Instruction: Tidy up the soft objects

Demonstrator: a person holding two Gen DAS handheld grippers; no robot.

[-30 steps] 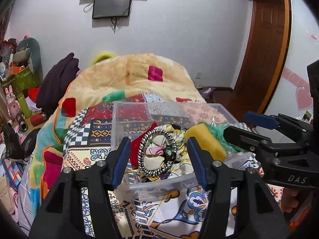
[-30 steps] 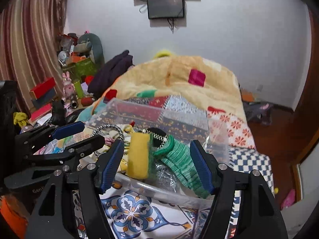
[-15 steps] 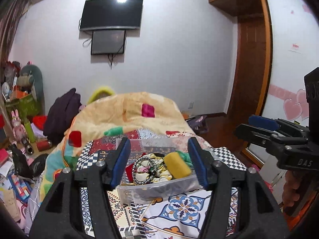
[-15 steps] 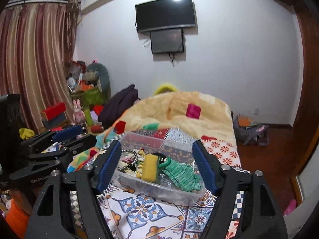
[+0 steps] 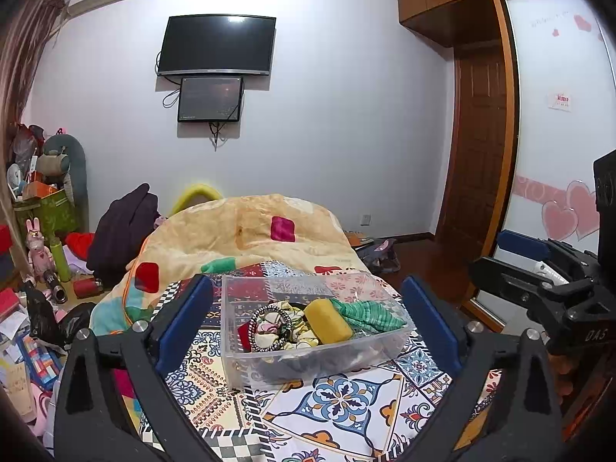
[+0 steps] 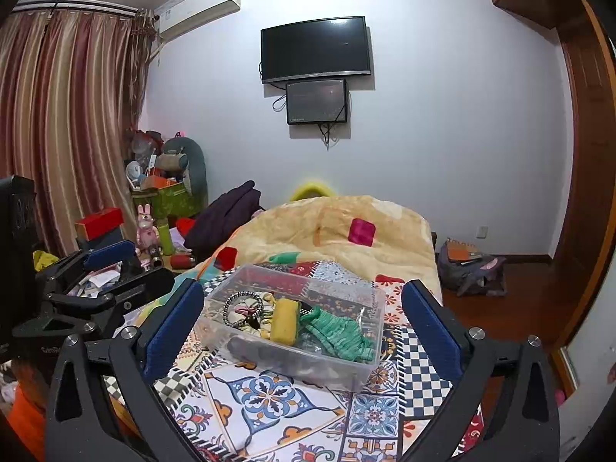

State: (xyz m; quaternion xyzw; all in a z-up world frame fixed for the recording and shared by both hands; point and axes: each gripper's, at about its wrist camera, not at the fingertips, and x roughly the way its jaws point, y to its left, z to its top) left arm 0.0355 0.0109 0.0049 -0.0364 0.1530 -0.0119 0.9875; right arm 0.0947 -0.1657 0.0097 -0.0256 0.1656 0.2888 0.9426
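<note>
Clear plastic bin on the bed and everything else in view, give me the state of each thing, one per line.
Clear plastic bin: no lid, holding soft items, resting on the patterned bedspread.
Yellow roll: lying inside the bin.
Green knit cloth: crumpled in the bin, beside the yellow roll.
Left gripper: jaws open, holding nothing.
Right gripper: jaws open, holding nothing.
Wall television: screen dark.
Curtains: drawn shut.

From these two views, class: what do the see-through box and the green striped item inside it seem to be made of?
See-through rectangular box: likely clear, glossy plastic; the quilt pattern shows through its walls. Green striped item: apparently soft knit fabric, matte, ribbed and crumpled.
</note>
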